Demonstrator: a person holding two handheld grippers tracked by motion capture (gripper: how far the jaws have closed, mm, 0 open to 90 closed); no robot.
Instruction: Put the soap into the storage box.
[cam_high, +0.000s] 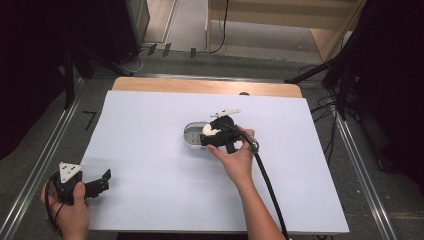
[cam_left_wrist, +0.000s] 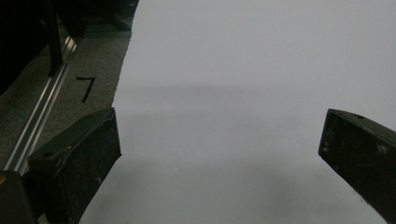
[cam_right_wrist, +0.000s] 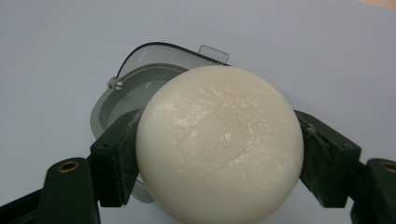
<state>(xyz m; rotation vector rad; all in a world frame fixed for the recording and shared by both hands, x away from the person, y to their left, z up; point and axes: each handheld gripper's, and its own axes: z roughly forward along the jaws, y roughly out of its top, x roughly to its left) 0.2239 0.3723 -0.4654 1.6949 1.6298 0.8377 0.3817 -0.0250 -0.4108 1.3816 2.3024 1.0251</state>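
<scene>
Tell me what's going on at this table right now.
A person holds a gripper in each hand at a table covered with a white sheet. The right gripper is clamped on a round, cream-white bar of soap, held just above an open grey soap case near the middle of the sheet. The left gripper rests at the sheet's near left corner, jaws wide apart with nothing between them.

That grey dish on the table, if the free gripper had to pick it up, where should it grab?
Probably by the rim. The grey dish lies flat and shallow on the white table cover, so its thin raised edge is the graspable part. The left gripper is open at the table's near left corner, so I'd come in from that side, since the right gripper holds the round soap bar above the other.
</scene>
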